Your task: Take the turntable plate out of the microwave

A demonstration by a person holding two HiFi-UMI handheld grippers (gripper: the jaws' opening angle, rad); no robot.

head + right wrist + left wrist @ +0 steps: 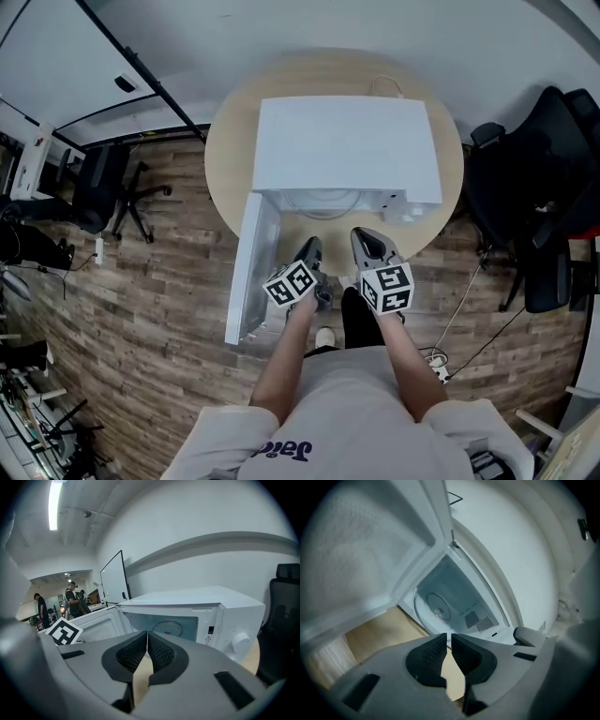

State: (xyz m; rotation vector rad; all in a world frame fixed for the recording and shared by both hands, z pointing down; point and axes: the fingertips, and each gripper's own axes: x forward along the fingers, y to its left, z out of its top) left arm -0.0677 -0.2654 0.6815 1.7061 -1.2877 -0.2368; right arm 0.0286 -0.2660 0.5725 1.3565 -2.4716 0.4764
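A white microwave (347, 145) stands on a round wooden table (225, 141), its door (251, 267) swung open to the left. The glass turntable plate (326, 201) lies inside the cavity; it also shows in the left gripper view (436, 606) and the right gripper view (168, 626). My left gripper (312, 247) hangs just in front of the opening, shut and holding nothing (449, 637). Beside it on the right, my right gripper (364, 238) is also shut and holds nothing (147, 637). Both point toward the cavity, short of the plate.
The open door (370, 564) stands close on my left. The control knob (240, 641) is to the right of the cavity. Black office chairs stand at the right (553, 187) and left (103, 187) of the table. Cables (441, 361) lie on the floor. People (72, 599) stand far off.
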